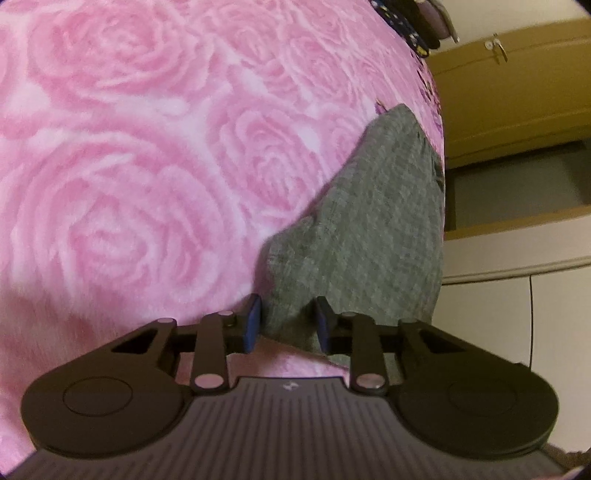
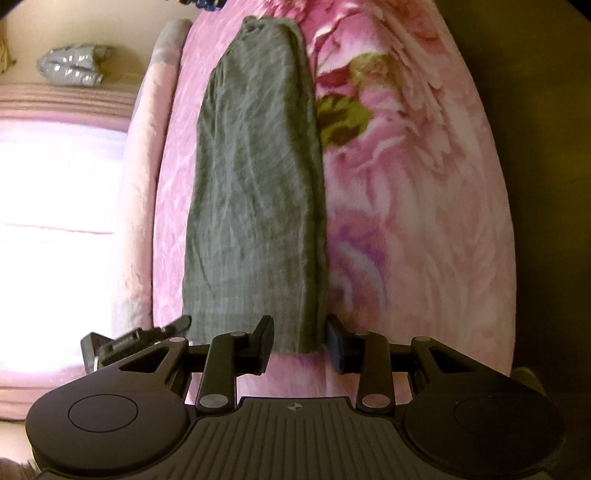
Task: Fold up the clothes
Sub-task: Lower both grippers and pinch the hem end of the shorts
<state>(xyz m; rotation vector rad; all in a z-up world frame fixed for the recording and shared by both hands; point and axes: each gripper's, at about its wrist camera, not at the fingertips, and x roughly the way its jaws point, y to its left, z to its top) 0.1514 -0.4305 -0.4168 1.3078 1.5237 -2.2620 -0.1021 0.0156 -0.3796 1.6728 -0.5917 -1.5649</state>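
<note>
Folding step: gripping the near end of a long grey garment (image 2: pixel 255 199), already narrowed into a strip, judged ready for a lengthwise fold.
Garment place: laid flat on a pink rose-patterned blanket (image 1: pixel 129 166); in the right wrist view it runs straight away from the camera, with the bed's edge just beside it on the left.
Left gripper (image 1: pixel 286 323): at the garment's near left corner, jaws partly open with a fold of grey cloth between the blue pads (image 1: pixel 252 319); whether the pads press firmly on it cannot be told.
Right gripper (image 2: pixel 300 341): at the near right corner, jaws about half open and straddling the doubled side edge; the right-hand finger sits against the edge, but the left one shows a gap, so a firm hold cannot be told.
Far end: lies near dark patterned items (image 1: pixel 399 22) at the blanket's top.
Next move, as a judgement: close both grips fully, lift the near hem evenly, carry it toward the far end, and keep the corners level so the layers stay aligned.
</note>
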